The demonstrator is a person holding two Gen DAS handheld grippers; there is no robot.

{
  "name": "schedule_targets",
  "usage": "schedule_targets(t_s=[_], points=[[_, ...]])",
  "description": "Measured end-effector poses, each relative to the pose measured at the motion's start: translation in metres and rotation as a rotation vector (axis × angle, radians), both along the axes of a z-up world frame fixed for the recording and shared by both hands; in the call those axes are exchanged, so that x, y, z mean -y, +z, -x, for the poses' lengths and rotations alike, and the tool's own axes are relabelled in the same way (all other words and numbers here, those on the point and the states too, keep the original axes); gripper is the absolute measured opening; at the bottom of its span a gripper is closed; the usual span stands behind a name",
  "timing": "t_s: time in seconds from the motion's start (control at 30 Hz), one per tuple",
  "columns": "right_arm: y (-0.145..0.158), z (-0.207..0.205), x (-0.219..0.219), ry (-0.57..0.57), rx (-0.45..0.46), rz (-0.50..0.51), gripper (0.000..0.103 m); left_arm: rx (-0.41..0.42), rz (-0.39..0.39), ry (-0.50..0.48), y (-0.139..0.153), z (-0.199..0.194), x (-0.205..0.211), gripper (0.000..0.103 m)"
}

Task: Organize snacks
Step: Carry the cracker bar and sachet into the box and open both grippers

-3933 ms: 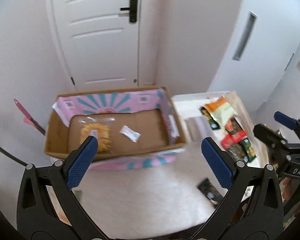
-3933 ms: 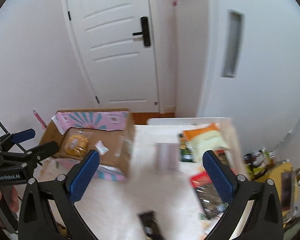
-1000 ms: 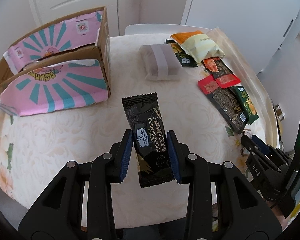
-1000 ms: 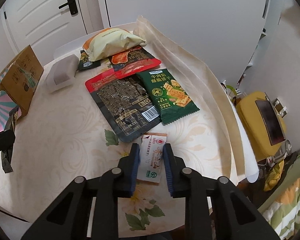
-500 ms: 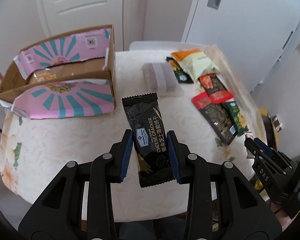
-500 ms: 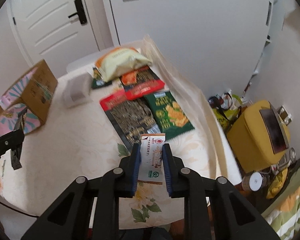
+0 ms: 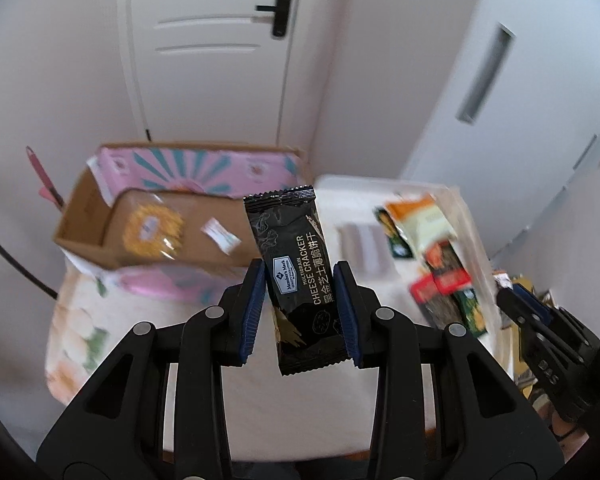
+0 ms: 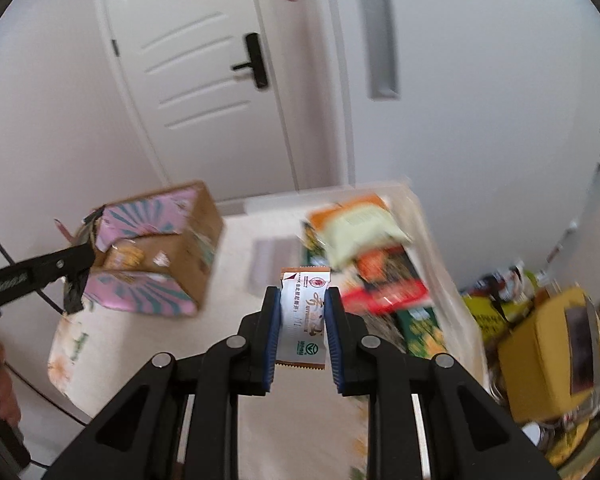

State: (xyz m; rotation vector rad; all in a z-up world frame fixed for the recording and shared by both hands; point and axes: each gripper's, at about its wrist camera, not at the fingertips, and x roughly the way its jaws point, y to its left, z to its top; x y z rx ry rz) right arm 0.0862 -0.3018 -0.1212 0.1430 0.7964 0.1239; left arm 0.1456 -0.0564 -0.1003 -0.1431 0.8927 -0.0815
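My left gripper (image 7: 299, 280) is shut on a black cheese cracker packet (image 7: 296, 276), held upright in the air above the table. My right gripper (image 8: 302, 304) is shut on a small white and orange snack sachet (image 8: 302, 316), also lifted off the table. An open cardboard box (image 7: 84, 208) with pink and teal flaps stands at the table's far left; inside lie a round yellow snack pack (image 7: 153, 229) and a small white sachet (image 7: 219, 237). The same box (image 8: 204, 216) shows at the left of the right wrist view, with the left gripper (image 8: 76, 284) beside it.
Several snack bags (image 7: 428, 224) lie along the table's right side, an orange and pale one, red, dark and green ones (image 8: 416, 328). A grey wrapped block (image 7: 364, 248) sits mid-table. A yellow case (image 8: 556, 348) is on the floor to the right. A white door (image 7: 204, 60) stands behind.
Both grippers rose well above the table with their packets still gripped. The views tilted up, so the box's inside and the door now show.
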Motion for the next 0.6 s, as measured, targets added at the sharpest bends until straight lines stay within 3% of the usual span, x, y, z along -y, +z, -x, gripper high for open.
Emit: schedule_targets(t_s=[0.2, 0.37, 0.6], points=[[0.017, -0.034, -0.053, 0.069, 0.005, -0.016, 0.020, -0.066, 0.011, 0.013, -0.008, -0.061, -0.067, 0.032], [0.017, -0.061, -0.094, 0.093, -0.009, -0.032, 0.020, -0.162, 0.014, -0.008, -0.044, -0.111, -0.105, 0.032], [0.006, -0.089, -0.139, 0.097, -0.046, -0.037, 0.020, -0.251, -0.016, -0.065, -0.089, -0.146, -0.125, 0.032]])
